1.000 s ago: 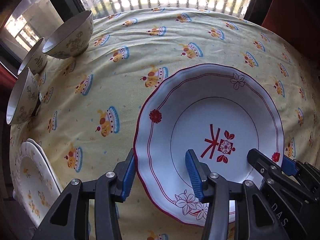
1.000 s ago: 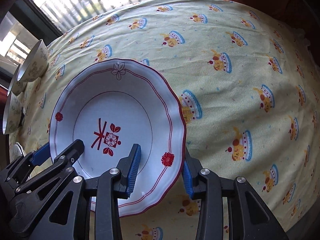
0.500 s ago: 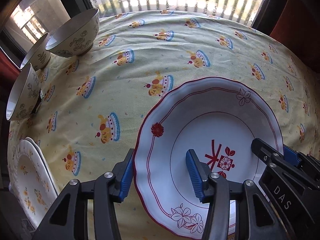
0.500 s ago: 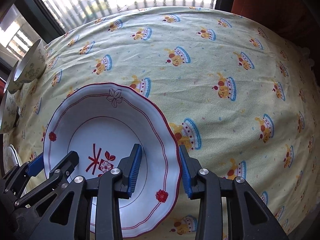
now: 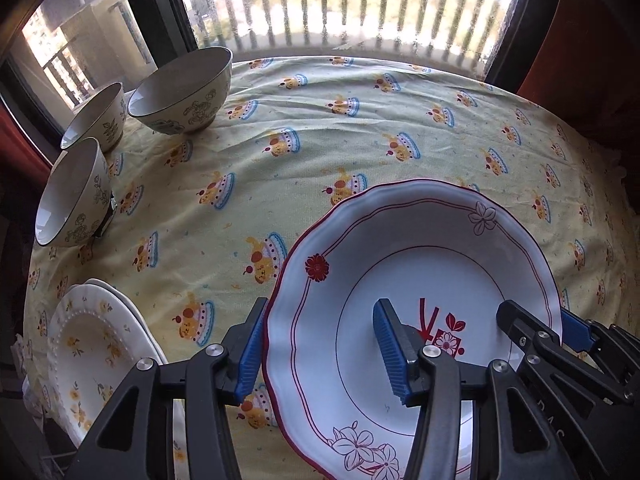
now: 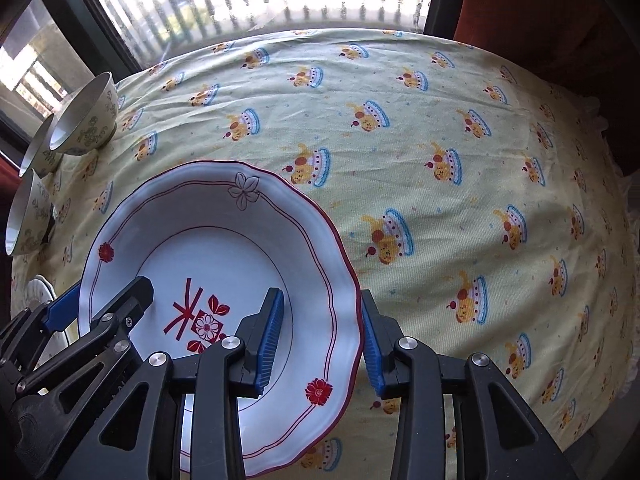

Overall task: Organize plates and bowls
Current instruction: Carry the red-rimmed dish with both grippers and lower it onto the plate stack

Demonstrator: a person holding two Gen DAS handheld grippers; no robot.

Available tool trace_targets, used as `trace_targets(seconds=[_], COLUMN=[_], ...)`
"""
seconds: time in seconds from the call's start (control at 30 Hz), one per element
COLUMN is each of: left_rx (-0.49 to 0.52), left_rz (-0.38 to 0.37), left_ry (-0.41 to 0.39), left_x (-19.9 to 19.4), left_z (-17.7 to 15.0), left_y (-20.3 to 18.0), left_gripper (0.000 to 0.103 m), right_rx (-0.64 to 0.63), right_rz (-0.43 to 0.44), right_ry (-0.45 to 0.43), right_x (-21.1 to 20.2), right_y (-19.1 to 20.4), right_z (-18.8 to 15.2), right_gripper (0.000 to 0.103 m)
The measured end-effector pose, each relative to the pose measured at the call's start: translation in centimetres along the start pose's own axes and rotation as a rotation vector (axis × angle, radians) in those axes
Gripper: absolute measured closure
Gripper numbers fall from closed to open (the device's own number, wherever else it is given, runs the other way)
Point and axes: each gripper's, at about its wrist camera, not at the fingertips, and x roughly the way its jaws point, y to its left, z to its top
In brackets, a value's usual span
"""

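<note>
A white deep plate with a red scalloped rim and red flower marks is held between both grippers, off the yellow tablecloth. My left gripper straddles its left rim, one finger outside, one inside. My right gripper straddles its right rim the same way. Both stand wide around the rim; the pads do not visibly press it. Three patterned cream bowls stand at the far left. A stack of white floral plates lies at the near left.
The yellow cake-print tablecloth covers the whole table. A barred window runs along the far edge. A dark red chair back stands at the far right, past the table's edge.
Both grippers and the plate have risen and tilted back; the plate sits lower in both views. The bowls, floral plates and window show more fully.
</note>
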Motion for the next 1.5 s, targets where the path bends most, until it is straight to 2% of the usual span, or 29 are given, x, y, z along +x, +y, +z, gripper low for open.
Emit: trace_targets(seconds=[0.2,0.47,0.7,1.13,1.33,1.5], left_rx=[0.015,0.053,0.049,0.027,0.006,0.005], left_rz=[-0.050,-0.077,-0.081,-0.066,-0.062,-0.065], left_ry=[-0.016,-0.036,-0.055,-0.016,0.013,0.029], left_x=[-2.2,-4.5,-5.4,-4.2,-3.2,-2.6], left_z=[-1.5,-2.9,-4.3,-7.1,-7.8,-8.2], left_y=[3.4,8.7,13.5,21.8,24.0,24.3], left_gripper=[0.051,0.051,0.051,0.051,0.051,0.051], right_rx=[0.043,0.085,0.086,0.059,0.034,0.010], right_rz=[-0.042,-0.061,-0.065,-0.043,-0.046,-0.068], right_ry=[-0.033,-0.085,-0.108,-0.126,-0.095,-0.064], right_x=[-2.6,-5.9,-7.1,-6.7,-5.5,-4.5], right_y=[2.8,7.7,12.6,20.9,23.5,24.5], right_z=[-2.1,-4.5,-6.6,-8.9,-9.5,-9.5], right_gripper=[0.063,0.063,0.063,0.063,0.063,0.063])
